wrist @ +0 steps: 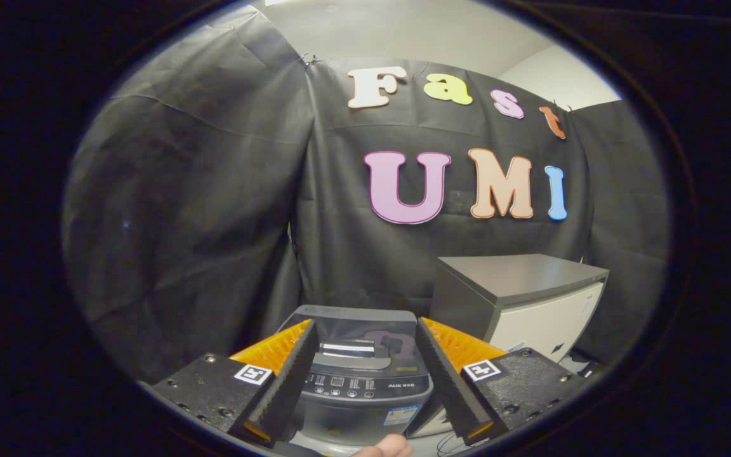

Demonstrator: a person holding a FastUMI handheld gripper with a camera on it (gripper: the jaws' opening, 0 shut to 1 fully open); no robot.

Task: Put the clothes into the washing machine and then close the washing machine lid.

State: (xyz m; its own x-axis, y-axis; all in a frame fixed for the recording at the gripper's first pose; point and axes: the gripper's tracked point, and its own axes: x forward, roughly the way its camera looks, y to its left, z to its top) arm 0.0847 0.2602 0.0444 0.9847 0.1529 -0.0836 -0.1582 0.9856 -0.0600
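Observation:
A small grey top-loading washing machine (365, 406) stands on the floor against the black cloth wall, seen below and beyond my fingers. Its dark glass lid (356, 327) lies flat on top, behind a control panel (365, 384) with a row of buttons. My gripper (365, 325) is open, held above and in front of the machine, and the machine shows through the wide gap between the two fingers. Nothing is between the fingers. What lies under the lid is hidden.
A low cabinet (518, 279) with a grey top and a white front stands right of the washing machine, close beside it. Black cloth walls close in the back and the left. A person's fingertip (388, 447) shows just below the machine's front.

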